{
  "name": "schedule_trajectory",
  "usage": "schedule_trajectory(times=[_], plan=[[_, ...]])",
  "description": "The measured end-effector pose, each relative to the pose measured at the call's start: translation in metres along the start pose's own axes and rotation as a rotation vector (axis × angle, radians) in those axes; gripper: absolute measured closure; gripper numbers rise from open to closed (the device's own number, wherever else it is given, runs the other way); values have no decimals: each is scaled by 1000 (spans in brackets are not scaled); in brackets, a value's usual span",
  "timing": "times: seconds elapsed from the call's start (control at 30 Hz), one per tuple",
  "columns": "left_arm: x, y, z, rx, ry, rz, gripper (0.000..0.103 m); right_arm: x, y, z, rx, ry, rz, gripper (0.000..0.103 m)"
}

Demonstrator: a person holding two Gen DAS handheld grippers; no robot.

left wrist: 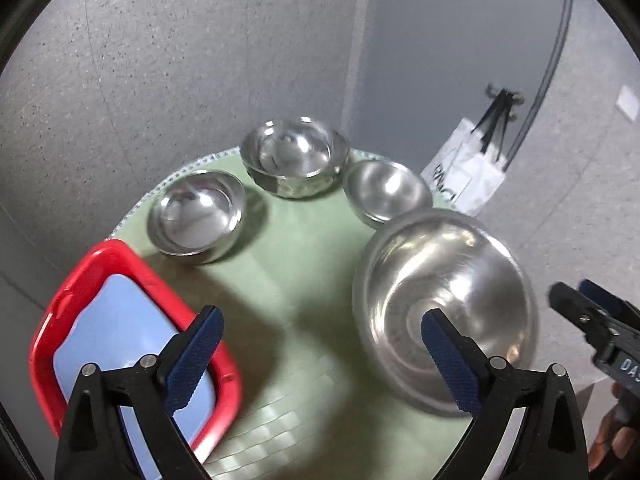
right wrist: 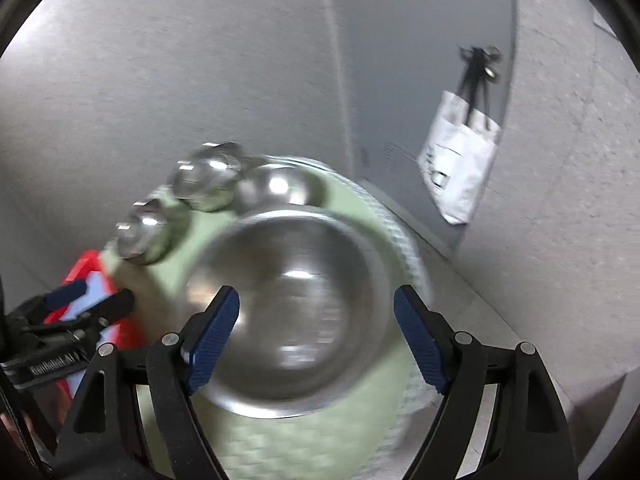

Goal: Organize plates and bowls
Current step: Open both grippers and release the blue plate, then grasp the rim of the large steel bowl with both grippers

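Several steel bowls stand on a round green mat. The largest bowl is near right; it fills the middle of the blurred right wrist view. A medium bowl is at left, a deep bowl at the back, a small bowl at back right. A red tray holding a pale blue plate sits near left. My left gripper is open above the mat between tray and large bowl. My right gripper is open over the large bowl; it shows at the right edge of the left wrist view.
Grey speckled floor and walls surround the mat. A white tote bag hangs by a tripod at the back right. The mat's edge lies just right of the large bowl.
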State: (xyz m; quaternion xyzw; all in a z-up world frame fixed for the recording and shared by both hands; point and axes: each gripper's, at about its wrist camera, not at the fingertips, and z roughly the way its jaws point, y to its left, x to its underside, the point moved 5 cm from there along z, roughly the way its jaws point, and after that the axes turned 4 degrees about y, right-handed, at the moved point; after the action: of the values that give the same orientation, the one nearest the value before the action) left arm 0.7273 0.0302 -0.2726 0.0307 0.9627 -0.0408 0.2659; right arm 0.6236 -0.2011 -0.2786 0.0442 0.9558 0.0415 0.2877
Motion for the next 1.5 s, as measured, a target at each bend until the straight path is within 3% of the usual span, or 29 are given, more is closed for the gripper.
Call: schedule_trajectory(times=[0.23,0.37,0.5,0.57,0.63,0.73,0.93,1.1,1.33,1.5], plan=[[-12,-20,70,-119,113,-21,8,1,-47,58,-43,122,45,22],[-10,-27,93,-107,157,-12,16,8,-52,84,-80,183,50,24],[-6,-33,117,-70,230,6,57,17,-48,99,-127,228,50,44],[-4,-36,127,-53,266,14,69,21,-47,104,-152,245,60,61],[-4,-39,133,2,269,19,88,24,-46,105,-180,254,70,70],[-6,-41,135,-4,253,53,89,25,-39,103,-204,248,68,85],[-9,-27,105,42,177,69,90,25,-30,78,-204,198,88,85],[-13,9,56,82,85,45,90,17,9,34,-202,111,50,85],[-4,118,-26,38,-48,-9,90,20,120,-18,-245,4,-52,85],[14,193,-52,-16,-66,-42,90,42,197,-18,-296,4,-94,84]])
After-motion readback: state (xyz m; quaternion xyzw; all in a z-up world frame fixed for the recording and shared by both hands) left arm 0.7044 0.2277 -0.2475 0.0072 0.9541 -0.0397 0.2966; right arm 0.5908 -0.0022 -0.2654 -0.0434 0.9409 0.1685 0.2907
